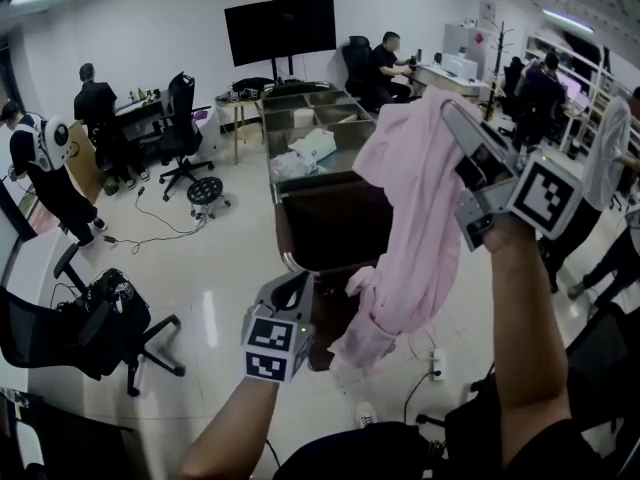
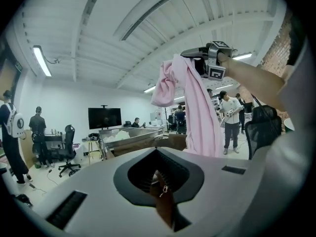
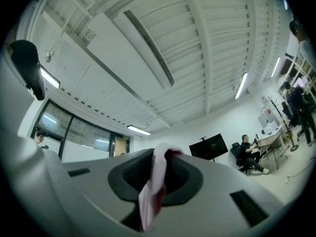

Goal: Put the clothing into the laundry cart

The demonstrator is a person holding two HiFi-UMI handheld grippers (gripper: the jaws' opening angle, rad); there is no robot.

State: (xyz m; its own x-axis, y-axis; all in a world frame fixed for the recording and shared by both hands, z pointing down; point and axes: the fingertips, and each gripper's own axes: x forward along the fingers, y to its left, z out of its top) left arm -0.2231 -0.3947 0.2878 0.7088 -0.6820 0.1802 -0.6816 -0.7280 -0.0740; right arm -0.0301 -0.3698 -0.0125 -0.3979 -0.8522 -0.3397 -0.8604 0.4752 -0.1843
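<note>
My right gripper [image 1: 447, 110] is raised high at the right and shut on a pink garment [image 1: 418, 228]. The garment hangs down in a long fold in front of the dark brown laundry cart [image 1: 284, 236]. The left gripper view shows the same pink garment [image 2: 200, 117] dangling from the right gripper [image 2: 191, 54] above the cart [image 2: 143, 144]. In the right gripper view the pink cloth [image 3: 150, 191] is pinched between the jaws. Lower down, my left gripper [image 1: 298, 286] is shut on a dark brown garment [image 1: 325, 333], and a small zip pull shows on that garment [image 2: 165, 206].
A steel trolley [image 1: 310, 118] with compartments and white cloth stands behind the cart. Office chairs [image 1: 95, 328] and cables lie at the left, and a power strip [image 1: 437, 368] is on the floor. Several people stand or sit around the room's edges.
</note>
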